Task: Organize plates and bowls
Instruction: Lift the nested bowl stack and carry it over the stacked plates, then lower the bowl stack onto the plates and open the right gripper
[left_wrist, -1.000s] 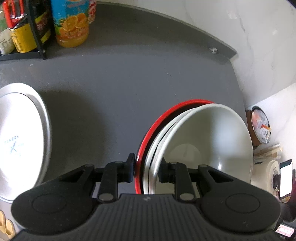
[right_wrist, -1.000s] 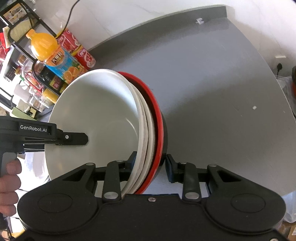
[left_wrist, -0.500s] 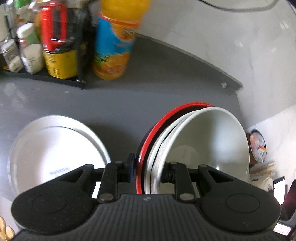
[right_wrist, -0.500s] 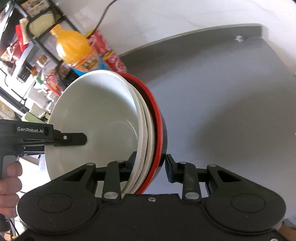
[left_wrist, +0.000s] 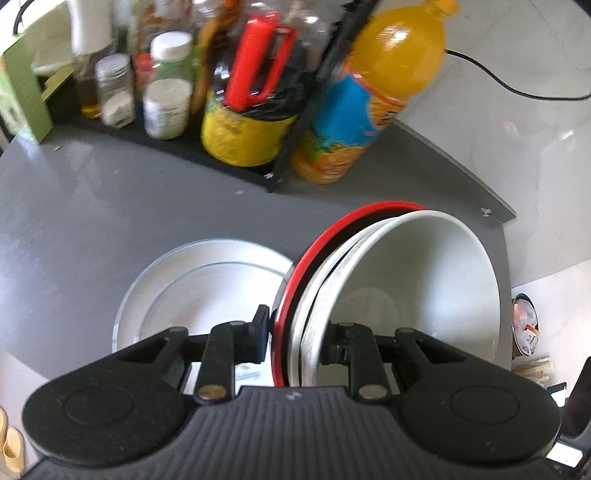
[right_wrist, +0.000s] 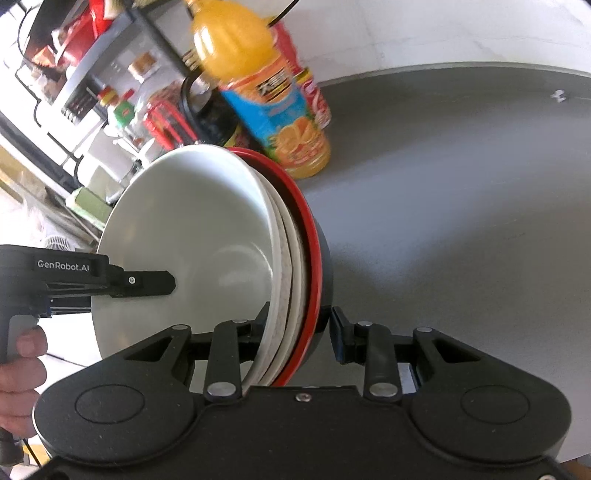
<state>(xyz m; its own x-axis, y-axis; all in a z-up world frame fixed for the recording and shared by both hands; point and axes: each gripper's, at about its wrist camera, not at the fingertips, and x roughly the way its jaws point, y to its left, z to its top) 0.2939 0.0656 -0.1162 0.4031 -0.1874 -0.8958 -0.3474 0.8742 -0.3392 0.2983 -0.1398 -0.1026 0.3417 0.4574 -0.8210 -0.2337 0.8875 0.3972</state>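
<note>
Both grippers are on the same nested stack of bowls (left_wrist: 417, 280), tipped on edge above the grey bench (left_wrist: 92, 229): white bowl innermost, a speckled white one behind it, red-rimmed black one outermost. L gripper (left_wrist: 293, 341) is clamped across the stack's rim, one finger on the red bowl's outside, the other inside the white bowl. R gripper (right_wrist: 297, 330) straddles the rim from the opposite side; its inner finger is against the white bowl, but the outer one stands just clear of the black wall, so not pinching. In the right wrist view the L tool reads "GenRobot.AI", w/ a person's hand (right_wrist: 20, 373) on its handle at the left edge. A white plate (left_wrist: 199, 288) lies flat on the bench, just left of the stack, near the front edge. Along the back edge, an orange drink bottle (left_wrist: 369, 99) w/ blue label & orange slices, characters too blurred to read, beside a black rack (left_wrist: 306, 110) of jars, a yellow tin & a red handle. Red Coca-Cola cans (right_wrist: 314, 99) sit behind the bottle.
</note>
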